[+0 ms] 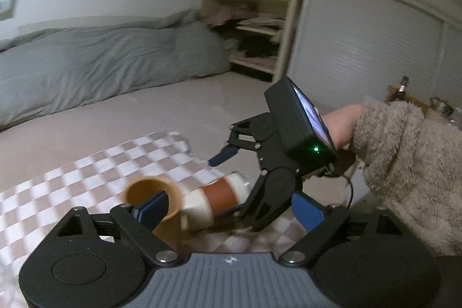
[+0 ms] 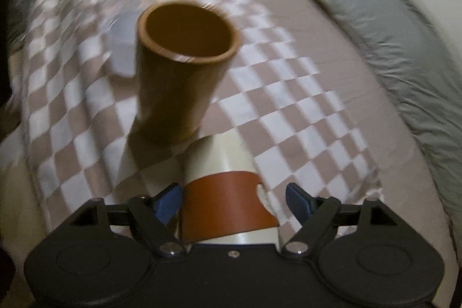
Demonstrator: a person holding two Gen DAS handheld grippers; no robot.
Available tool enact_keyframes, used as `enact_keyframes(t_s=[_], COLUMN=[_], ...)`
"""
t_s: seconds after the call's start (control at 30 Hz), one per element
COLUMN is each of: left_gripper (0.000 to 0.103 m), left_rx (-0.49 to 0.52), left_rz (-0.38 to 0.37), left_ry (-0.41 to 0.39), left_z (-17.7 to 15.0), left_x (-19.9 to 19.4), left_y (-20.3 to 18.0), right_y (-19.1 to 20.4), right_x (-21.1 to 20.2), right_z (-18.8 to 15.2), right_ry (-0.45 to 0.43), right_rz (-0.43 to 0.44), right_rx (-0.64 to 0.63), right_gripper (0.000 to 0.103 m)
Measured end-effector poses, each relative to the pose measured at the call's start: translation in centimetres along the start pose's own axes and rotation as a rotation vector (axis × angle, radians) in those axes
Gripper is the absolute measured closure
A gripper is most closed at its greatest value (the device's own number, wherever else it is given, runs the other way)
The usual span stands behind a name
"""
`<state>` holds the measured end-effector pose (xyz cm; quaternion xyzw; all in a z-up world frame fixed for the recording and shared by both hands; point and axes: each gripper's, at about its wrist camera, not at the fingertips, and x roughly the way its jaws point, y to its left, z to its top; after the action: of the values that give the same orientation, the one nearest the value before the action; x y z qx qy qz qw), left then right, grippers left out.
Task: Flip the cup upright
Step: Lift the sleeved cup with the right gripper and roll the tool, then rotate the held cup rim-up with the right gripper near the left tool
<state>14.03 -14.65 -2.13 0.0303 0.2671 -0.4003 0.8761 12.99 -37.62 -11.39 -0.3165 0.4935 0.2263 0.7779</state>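
A brown cup stands mouth up on the checkered cloth; in the left wrist view the brown cup sits right at my left finger. A white cup with a red-brown sleeve lies on its side on the cloth, its mouth against the brown cup. My right gripper is open, its jaws either side of the white cup's sleeve, the left pad close to it. The right gripper also shows in the left wrist view. My left gripper is open just behind both cups.
The checkered cloth lies on a bed with a beige sheet. A grey duvet is bunched at the far side. A shelf unit and sliding doors stand beyond. A pale blurred object lies left of the brown cup.
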Motion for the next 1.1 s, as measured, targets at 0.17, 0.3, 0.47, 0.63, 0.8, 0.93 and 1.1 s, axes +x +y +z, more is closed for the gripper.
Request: enact_keyframes(t_s=[0.17,0.3,0.47,0.63,0.8,0.93,1.1], left_gripper=[0.015,0.017,0.020,0.020,0.020,0.018,0.015], left_rx=[-0.038,-0.017,-0.028,-0.052,-0.073,-0.117,-0.113], left_rz=[-0.060,-0.035,-0.004,-0.037,-0.051,-0.073,-0.097], left_ry=[-0.011,-0.015,0.011,0.043,0.091,0.128,0.156], left_z=[0.8,1.7,2.8,3.4,2.9,2.6,1.9], left_x=[3.0,5.5,9.4,12.5,15.1,16.8,17.6], left_y=[-0.2,-0.5,-0.7,-1.1,-1.2,-0.5,-0.1], right_y=[0.6,1.4,2.6,3.6,4.6,4.5,3.1], right_x=[-2.3,-4.9,-6.3,-6.0,-4.5,-2.8,-2.4], right_z=[-1.2,-3.2,-6.3,-9.2,-10.0,-10.0,-12.3], right_ry=[-0.043,-0.090,-0.126,-0.115,-0.133,-0.174,-0.247], right_rz=[-0.079,-0.159,-0.195,-0.136,-0.054,-0.032,-0.043], right_rx=[0.060,0.178,0.456,0.880,1.014,1.089,1.237], right_gripper=[0.014,0.012,0.016,0.055,0.083,0.091,0.093])
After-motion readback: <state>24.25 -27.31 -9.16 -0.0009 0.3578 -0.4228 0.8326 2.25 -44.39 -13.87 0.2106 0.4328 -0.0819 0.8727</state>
